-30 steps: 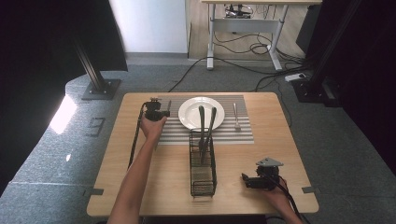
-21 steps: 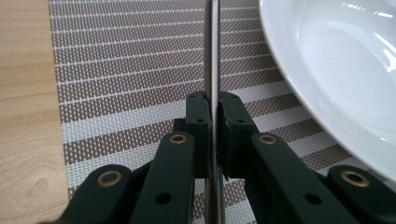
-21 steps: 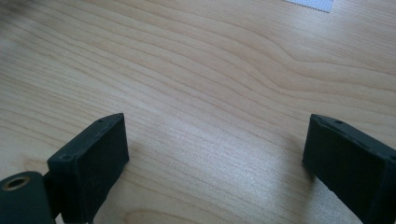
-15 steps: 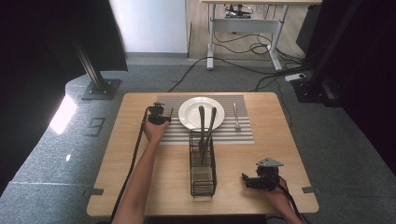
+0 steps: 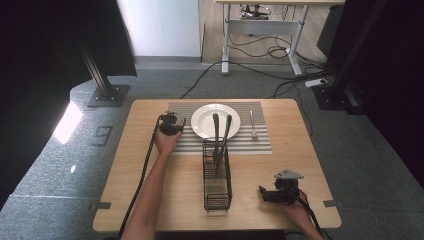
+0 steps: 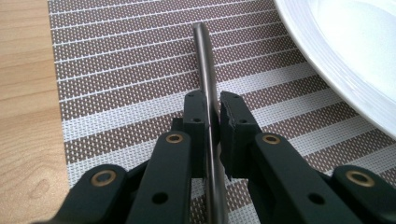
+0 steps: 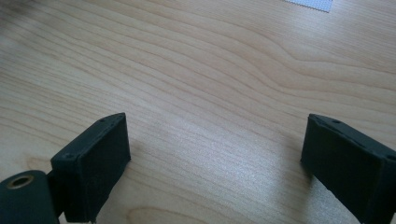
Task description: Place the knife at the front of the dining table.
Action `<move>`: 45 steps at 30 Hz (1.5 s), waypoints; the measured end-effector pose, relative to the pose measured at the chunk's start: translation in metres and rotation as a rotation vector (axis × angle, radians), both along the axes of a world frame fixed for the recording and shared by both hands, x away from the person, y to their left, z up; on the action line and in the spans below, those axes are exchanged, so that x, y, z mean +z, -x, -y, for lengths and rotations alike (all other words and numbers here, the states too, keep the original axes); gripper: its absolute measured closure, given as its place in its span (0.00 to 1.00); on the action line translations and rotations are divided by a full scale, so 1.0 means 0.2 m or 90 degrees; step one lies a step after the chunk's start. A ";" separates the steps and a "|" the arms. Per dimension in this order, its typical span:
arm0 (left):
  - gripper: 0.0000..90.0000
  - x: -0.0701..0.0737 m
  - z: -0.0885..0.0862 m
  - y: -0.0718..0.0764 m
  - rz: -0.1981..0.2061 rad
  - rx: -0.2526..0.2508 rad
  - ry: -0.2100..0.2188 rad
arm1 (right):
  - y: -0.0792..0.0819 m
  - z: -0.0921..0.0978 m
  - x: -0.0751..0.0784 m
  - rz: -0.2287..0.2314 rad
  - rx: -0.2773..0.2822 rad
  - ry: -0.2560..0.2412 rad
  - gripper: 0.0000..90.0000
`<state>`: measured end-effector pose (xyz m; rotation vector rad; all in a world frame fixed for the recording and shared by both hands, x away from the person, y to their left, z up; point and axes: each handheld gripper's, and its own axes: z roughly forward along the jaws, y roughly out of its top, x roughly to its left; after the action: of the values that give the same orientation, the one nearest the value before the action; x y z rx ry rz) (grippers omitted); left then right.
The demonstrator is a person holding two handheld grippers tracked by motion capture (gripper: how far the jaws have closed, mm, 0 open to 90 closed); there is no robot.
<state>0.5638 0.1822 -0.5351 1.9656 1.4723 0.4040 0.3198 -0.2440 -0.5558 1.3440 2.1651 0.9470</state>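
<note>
My left gripper (image 5: 172, 125) hovers over the left strip of the striped placemat (image 5: 185, 145), just left of the white plate (image 5: 207, 120). In the left gripper view its jaws (image 6: 214, 100) are shut on a thin metal utensil (image 6: 204, 56), seen edge-on, which points ahead low over the placemat (image 6: 126, 70), with the plate's rim (image 6: 336, 70) at the right. My right gripper (image 5: 272, 194) rests at the table's front right. Its jaws (image 7: 215, 135) stand wide open over bare wood with nothing between them.
A black wire rack (image 5: 216, 185) stands mid-table in front of the plate, with two dark utensils (image 5: 222, 137) leaning out of it over the plate. A fork (image 5: 253, 125) lies on the placemat right of the plate. Cables trail from both grippers along the forearms.
My left gripper has shifted a little right and toward the person, over the placemat's left edge, still shut on the utensil. The right gripper has not moved.
</note>
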 end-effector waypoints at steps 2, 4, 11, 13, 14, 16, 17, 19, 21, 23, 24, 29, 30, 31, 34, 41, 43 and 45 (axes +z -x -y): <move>0.90 0.00 -0.01 0.00 -0.002 0.006 0.012 | 0.00 0.00 0.00 -0.001 0.000 0.000 0.09; 0.88 0.00 -0.02 0.00 0.002 0.006 0.009 | 0.00 0.00 0.00 0.000 0.000 0.000 0.09; 0.74 0.01 -0.03 0.04 -0.002 -0.004 -0.011 | 0.00 0.00 0.00 -0.001 0.001 0.000 0.09; 0.73 0.02 -0.04 0.07 0.005 -0.006 -0.020 | 0.00 0.00 0.00 -0.001 0.001 -0.001 0.09; 0.73 0.02 -0.05 0.09 0.005 -0.009 -0.024 | 0.00 0.00 0.00 -0.001 0.001 -0.001 0.09; 0.72 0.02 -0.05 0.11 -0.007 -0.015 -0.036 | 0.00 0.00 0.00 -0.001 0.002 -0.001 0.10; 0.72 0.03 -0.05 0.12 -0.007 -0.017 -0.045 | 0.00 0.00 0.00 -0.001 0.002 -0.001 0.10; 0.72 0.03 -0.05 0.15 -0.009 -0.022 -0.040 | 0.00 0.00 0.00 0.000 0.002 0.000 0.10; 0.74 0.02 -0.05 0.18 -0.007 -0.033 -0.055 | 0.01 0.00 0.00 0.000 0.003 0.000 0.10; 0.76 0.02 -0.04 0.19 -0.007 -0.039 -0.071 | 0.01 0.00 0.00 0.000 0.003 0.000 0.10; 0.78 0.03 -0.04 0.19 -0.008 -0.040 -0.075 | 0.01 0.00 0.00 0.000 0.004 0.000 0.10; 0.88 0.03 -0.03 0.19 -0.007 -0.031 -0.073 | 0.01 0.00 0.00 0.000 0.006 0.000 0.10; 0.89 0.03 -0.03 0.19 -0.006 -0.028 -0.072 | 0.01 0.00 0.00 0.000 0.006 0.000 0.10; 0.89 0.02 -0.03 0.18 -0.004 -0.026 -0.071 | 0.01 0.00 0.00 0.000 0.006 0.000 0.10; 0.89 0.02 -0.04 0.16 -0.002 -0.015 -0.059 | 0.01 0.00 0.00 0.000 0.006 0.000 0.10; 0.89 0.04 -0.04 0.04 -0.006 0.007 -0.035 | 0.01 0.00 0.00 0.000 0.006 -0.001 0.10; 0.89 0.05 -0.03 0.01 -0.002 0.014 -0.035 | 0.01 0.00 0.00 0.000 0.005 0.000 0.10; 0.89 0.06 -0.02 -0.02 -0.003 0.019 -0.029 | 0.01 0.00 0.00 0.000 0.005 -0.001 0.10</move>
<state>0.5674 0.1867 -0.5240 1.9834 1.5099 0.4508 0.3187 -0.2438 -0.5557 1.3365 2.1727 0.9513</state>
